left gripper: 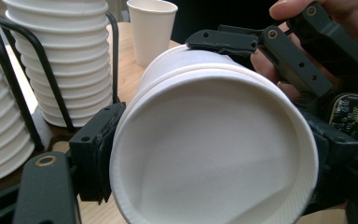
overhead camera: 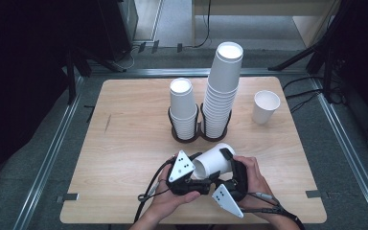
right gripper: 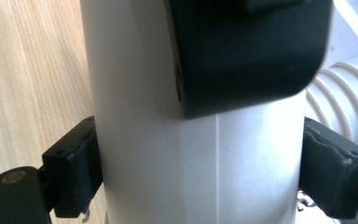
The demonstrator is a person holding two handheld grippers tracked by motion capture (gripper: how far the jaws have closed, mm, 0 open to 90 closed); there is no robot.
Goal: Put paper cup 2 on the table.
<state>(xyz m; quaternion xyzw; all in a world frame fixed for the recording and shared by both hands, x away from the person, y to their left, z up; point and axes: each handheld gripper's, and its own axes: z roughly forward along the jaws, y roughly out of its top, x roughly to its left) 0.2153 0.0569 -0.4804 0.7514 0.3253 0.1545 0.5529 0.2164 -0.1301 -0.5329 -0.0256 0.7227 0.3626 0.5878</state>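
From the high view, a white paper cup [overhead camera: 214,161] lies tipped on its side above the near middle of the wooden table [overhead camera: 124,158], held between the left gripper [overhead camera: 191,178] and the right gripper [overhead camera: 230,167], its open mouth turned toward the person. Behind it a black wire rack [overhead camera: 200,132] holds two stacks of upside-down cups: a short stack [overhead camera: 183,109] in the left ring and a tall stack [overhead camera: 223,91] in the right. A single cup [overhead camera: 265,107] stands upright and apart near the right edge, nothing visible inside it.

In the left gripper view the held cup [left gripper: 214,149] shows its mouth, and the inside is bare white (no liquid, no second cup nested in it). One pad of the left gripper presses against the rim at the left; the other jaw is hidden behind the cup. The right gripper [left gripper: 284,65] clamps the cup's far end, one pad lying on its top wall.

In the right gripper view the cup's wall [right gripper: 158,163] runs upright between the two pads, both touching it, so the right gripper [right gripper: 198,172] pinches the cup across its body. A ribbed stack [right gripper: 345,102] shows at the right.
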